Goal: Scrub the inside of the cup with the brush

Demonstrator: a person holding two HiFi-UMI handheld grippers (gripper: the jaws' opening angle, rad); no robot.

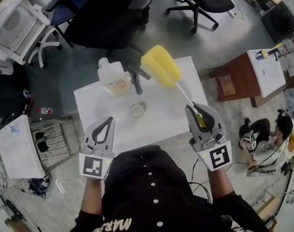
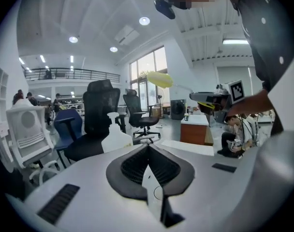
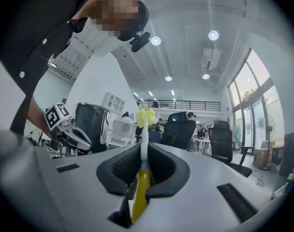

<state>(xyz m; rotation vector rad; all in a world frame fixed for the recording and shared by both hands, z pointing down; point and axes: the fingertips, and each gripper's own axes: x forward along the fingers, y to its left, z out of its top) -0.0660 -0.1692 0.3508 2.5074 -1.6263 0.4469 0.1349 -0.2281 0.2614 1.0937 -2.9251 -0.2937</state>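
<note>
Head view: right gripper (image 1: 195, 110) clamps brush (image 1: 162, 65); left gripper (image 1: 109, 121) closed, empty; cup (image 1: 137, 110) between them

Brush (image 1: 162, 66) had a yellow sponge head, white stem, yellow handle. Table (image 1: 166, 122) was white. Left gripper (image 1: 108, 121) and right gripper (image 1: 194, 111) were grey with black-and-white square markers. Shirt (image 1: 152, 187) at bottom centre was black, white buttons. Chair (image 1: 113, 18) at upper centre was black.
</note>
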